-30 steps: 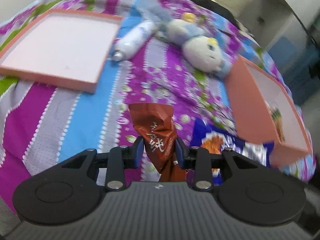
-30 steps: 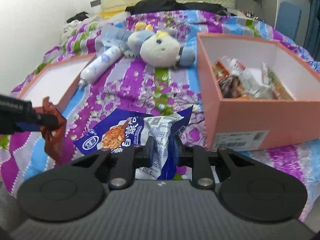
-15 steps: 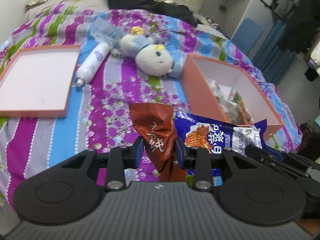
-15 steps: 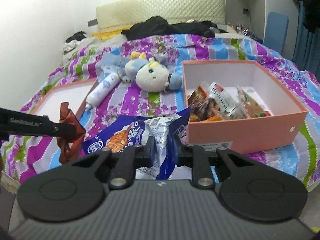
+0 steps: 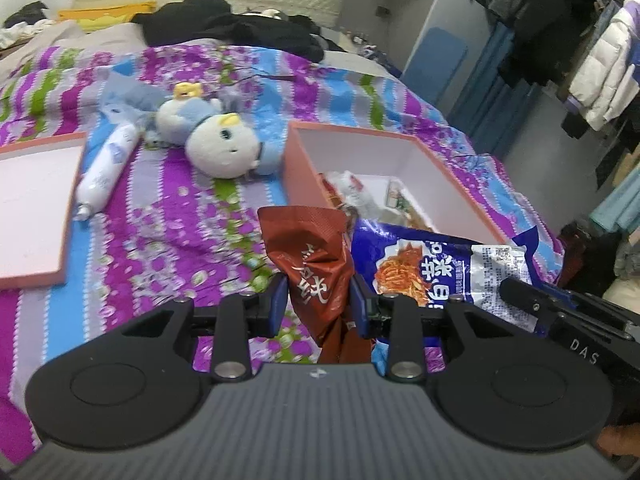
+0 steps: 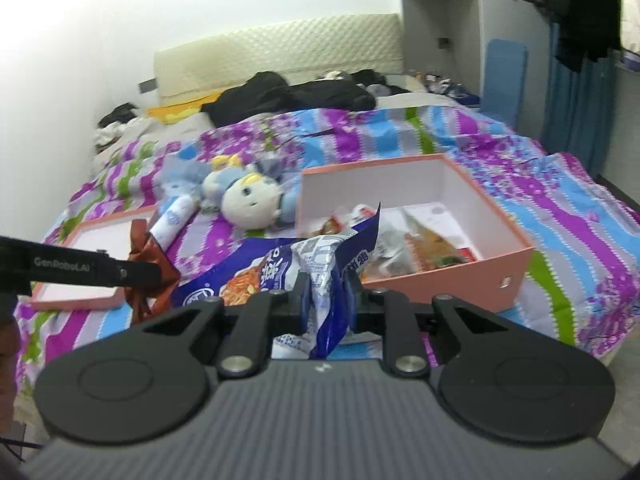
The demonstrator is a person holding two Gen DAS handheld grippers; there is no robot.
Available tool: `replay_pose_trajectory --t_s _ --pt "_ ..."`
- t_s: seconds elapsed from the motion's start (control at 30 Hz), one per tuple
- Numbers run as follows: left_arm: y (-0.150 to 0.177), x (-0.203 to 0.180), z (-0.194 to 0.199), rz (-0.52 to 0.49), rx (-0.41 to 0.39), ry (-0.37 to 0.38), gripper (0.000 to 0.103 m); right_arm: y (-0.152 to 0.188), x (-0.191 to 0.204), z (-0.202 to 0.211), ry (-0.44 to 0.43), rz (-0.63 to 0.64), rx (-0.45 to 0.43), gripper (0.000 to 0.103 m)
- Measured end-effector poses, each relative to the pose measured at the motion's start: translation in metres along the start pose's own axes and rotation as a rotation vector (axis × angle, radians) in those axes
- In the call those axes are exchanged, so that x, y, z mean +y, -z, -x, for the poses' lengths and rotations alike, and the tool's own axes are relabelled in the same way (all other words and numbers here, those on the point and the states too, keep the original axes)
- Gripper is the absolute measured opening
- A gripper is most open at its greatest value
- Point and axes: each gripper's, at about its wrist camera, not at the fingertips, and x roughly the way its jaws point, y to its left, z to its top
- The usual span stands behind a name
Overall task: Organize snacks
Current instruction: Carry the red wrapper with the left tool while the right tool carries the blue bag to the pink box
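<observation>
Left wrist view now taking in far more of the room than a second ago: headboard, hanging clothes and the whole salmon-pink open cardboard box [image 5: 404, 136], where earlier only bedspread and box edge were showing. Left gripper [image 5: 318, 300] still clamping the crinkled reddish-brown foil snack packet [image 5: 316, 260] between narrow jaws, raised above the purple, blue and green striped bedspread [image 5: 172, 240]. Right gripper [image 6: 326, 300] still pinching the blue-and-white plastic noodle snack bag [image 6: 320, 276] in nearly closed jaws, now hanging just before the box's near-left corner rather than well short of it.

Hiding behind both packets: the box's near wall and part of the wrapped snacks inside. Blurring: packet lettering. Cutting off at the left edge: the flat salmon-pink box lid [image 5: 32, 200].
</observation>
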Motion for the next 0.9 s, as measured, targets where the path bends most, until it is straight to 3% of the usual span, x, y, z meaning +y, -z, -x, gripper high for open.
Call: replay_pose_trajectory --t_s 0.37,0.6,0.9 --pt "-0.070 -0.045 -0.074 -0.075 -0.002 0.067 0.038 -0.044 -0.053 -0.043 0.027 -0.045 -0.051 0.015" --pt "-0.119 -0.056 -0.144 -0.109 0.056 0.086 0.039 -0.078 -0.075 -0.096 0.000 -0.075 -0.078 0.015" --pt "-0.152 -0.058 -0.239 -0.108 0.134 0.095 0.039 -0.086 -0.102 -0.190 -0.014 -0.110 0.016 0.015"
